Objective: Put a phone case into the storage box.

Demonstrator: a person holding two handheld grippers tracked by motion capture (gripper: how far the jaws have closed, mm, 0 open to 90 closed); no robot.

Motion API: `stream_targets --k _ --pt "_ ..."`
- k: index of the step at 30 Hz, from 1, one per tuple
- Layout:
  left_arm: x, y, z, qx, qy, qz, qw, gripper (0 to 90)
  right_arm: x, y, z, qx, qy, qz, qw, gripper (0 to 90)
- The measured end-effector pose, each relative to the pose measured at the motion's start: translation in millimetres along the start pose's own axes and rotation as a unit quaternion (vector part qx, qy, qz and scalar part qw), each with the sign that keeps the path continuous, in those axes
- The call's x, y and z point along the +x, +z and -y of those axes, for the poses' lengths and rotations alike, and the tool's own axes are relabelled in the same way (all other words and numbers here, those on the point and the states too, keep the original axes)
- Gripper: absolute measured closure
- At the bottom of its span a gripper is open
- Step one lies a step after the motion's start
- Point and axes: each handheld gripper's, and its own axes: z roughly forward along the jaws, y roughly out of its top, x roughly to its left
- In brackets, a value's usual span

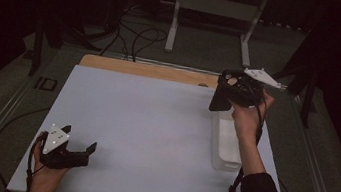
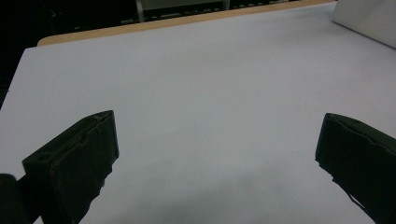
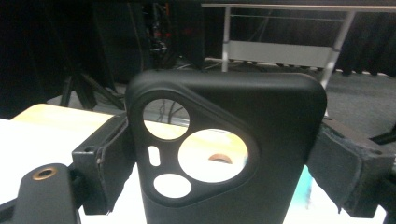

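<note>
R gripper (image 3: 224,158) clamps phone case (image 3: 224,140), cutouts clear; L gripper (image 1: 77,151) agape

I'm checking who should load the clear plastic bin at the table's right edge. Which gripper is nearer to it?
Right. The right gripper, shut on a black phone case, hovers over the clear plastic bin's far end; the left gripper rests open across the table.

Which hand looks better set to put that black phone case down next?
The right. Its tool already clamps the black rubbery phone case with camera cut-outs, raised above the clear plastic bin at the table's right edge. The left tool rests open and empty at the near left corner, far away.
</note>
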Motion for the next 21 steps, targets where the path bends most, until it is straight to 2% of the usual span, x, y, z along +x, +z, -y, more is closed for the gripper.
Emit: stream_targets --k 7,21 --pt "0.1 -0.2 0.4 0.001 0.000 -0.001 1.0000 0.0 -13.7 3.2 1.8 0.005 0.005 0.029 0.9995 14.4" --pt "0.0 -0.5 0.4 0.001 0.000 -0.001 1.0000 0.0 -30.5 11.8 6.4 0.018 0.015 0.067 0.9975 14.2"
